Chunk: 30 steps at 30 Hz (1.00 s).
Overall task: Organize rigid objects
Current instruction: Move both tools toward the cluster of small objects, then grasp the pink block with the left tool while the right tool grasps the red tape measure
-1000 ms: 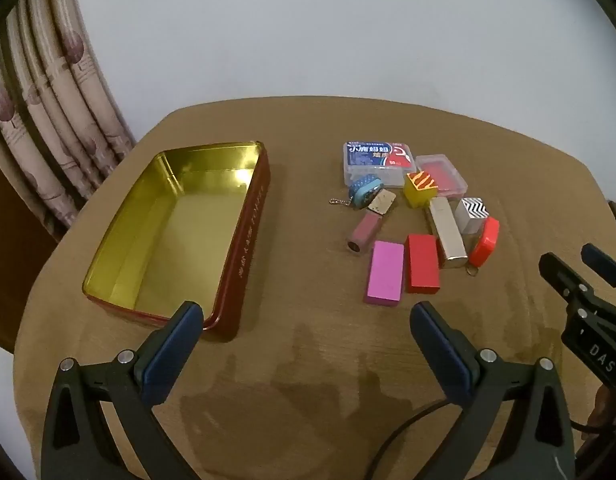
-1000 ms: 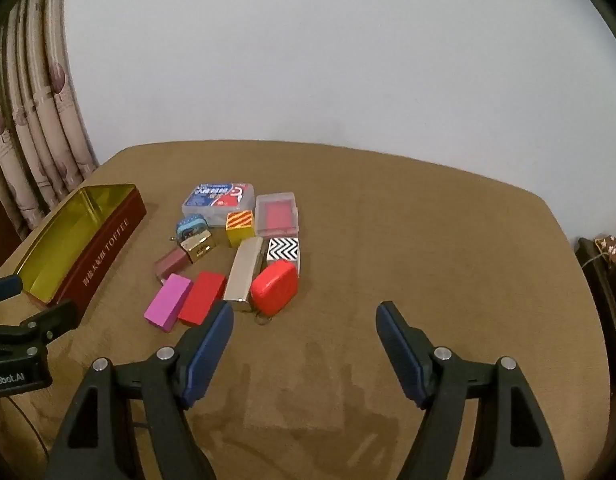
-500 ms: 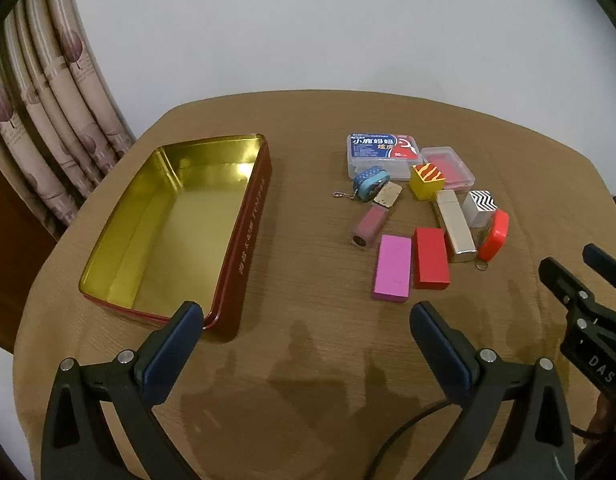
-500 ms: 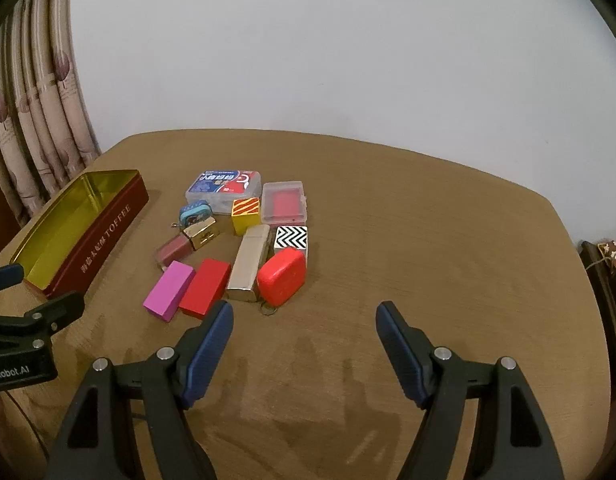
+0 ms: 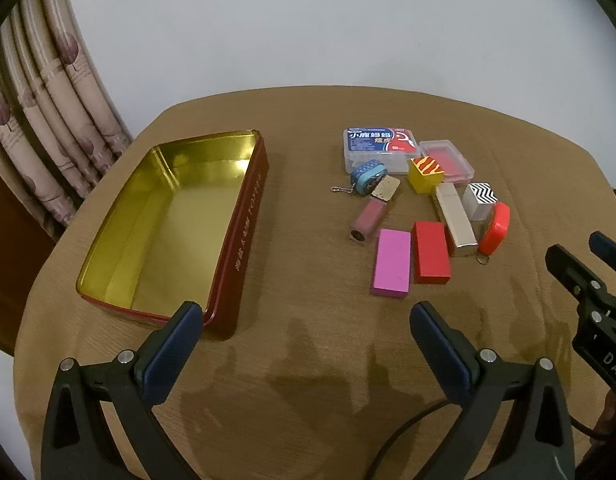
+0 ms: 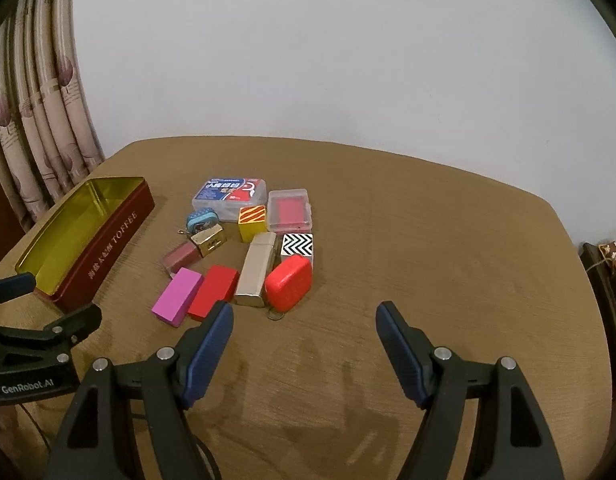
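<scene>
Nearest the cameras, the left hand-held gripper (image 5: 303,320) hangs above the bare front of the round, tan-covered bench (image 5: 308,380) with its blue-padded fingers spread wide and nothing between them; its left finger (image 5: 171,344) overlaps the near corner of the open red toffee tin with a gold interior (image 5: 175,220), which sits on the left side of the bench. The right hand-held gripper (image 6: 303,320) is likewise spread wide and holds nothing, its left finger (image 6: 207,344) just in front of the object cluster. Closest in that cluster lie a flat magenta rectangular block (image 5: 391,262) and a red rectangular block (image 5: 431,251) side by side, with a long silver metal bar (image 5: 456,220) and a rounded red-orange case with a key ring (image 5: 495,227) to their right. Behind them are a mauve lipstick tube (image 5: 368,220), a small gold metal piece (image 5: 386,190), a blue keychain pouch (image 5: 368,175), a yellow cube with orange stripes (image 5: 425,174) and a black-and-white zigzag cube (image 5: 480,199). Farthest back rest a clear plastic box with a blue-and-red label (image 5: 380,148) and a clear plastic case with a red insert (image 5: 450,160). Beyond the bench stand a white wall (image 5: 308,32) and patterned curtains (image 5: 39,120) at the left.
</scene>
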Each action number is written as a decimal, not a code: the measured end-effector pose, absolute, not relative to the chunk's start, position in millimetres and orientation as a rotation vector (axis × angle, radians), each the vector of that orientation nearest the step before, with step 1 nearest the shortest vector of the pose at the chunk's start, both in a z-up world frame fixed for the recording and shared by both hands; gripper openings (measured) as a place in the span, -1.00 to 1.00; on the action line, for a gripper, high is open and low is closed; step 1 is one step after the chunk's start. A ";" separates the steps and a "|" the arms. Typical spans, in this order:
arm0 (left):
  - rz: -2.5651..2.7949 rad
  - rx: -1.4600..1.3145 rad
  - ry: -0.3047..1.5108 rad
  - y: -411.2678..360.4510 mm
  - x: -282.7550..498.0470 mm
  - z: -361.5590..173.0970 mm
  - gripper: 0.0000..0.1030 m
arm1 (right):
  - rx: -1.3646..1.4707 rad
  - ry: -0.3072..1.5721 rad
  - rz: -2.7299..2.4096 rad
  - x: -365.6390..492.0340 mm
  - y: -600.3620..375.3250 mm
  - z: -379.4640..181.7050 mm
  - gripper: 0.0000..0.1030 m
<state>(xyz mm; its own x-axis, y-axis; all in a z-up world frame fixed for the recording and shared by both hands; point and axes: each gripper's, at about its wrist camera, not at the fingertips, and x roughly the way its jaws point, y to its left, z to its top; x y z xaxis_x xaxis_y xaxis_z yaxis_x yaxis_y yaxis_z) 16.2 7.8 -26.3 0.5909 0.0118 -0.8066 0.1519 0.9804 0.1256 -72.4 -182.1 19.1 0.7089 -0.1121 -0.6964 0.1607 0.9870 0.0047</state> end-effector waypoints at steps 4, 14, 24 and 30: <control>-0.081 0.184 0.938 7.8 17.6 -28.1 1.00 | 0.066 0.774 -0.149 -72.8 -181.1 17.0 0.47; -0.092 0.199 0.954 7.4 25.3 -40.8 1.00 | 0.071 0.804 -0.158 -63.6 -177.5 4.8 0.47; -0.111 0.215 0.949 8.8 33.9 -46.6 0.97 | 0.078 0.858 -0.222 -26.9 -172.7 -11.0 0.33; -0.130 0.247 0.941 4.5 37.0 -48.6 0.97 | 0.149 0.918 -0.253 0.8 -178.1 -29.5 0.09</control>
<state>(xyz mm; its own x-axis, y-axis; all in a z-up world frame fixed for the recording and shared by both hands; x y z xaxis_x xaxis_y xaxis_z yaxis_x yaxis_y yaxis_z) 37.0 4.5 -48.6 0.5841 -0.0028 -0.8117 0.2170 0.9641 0.1528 0.8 -178.1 -29.5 0.5808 -0.1527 -0.7996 0.2789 0.9601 0.0192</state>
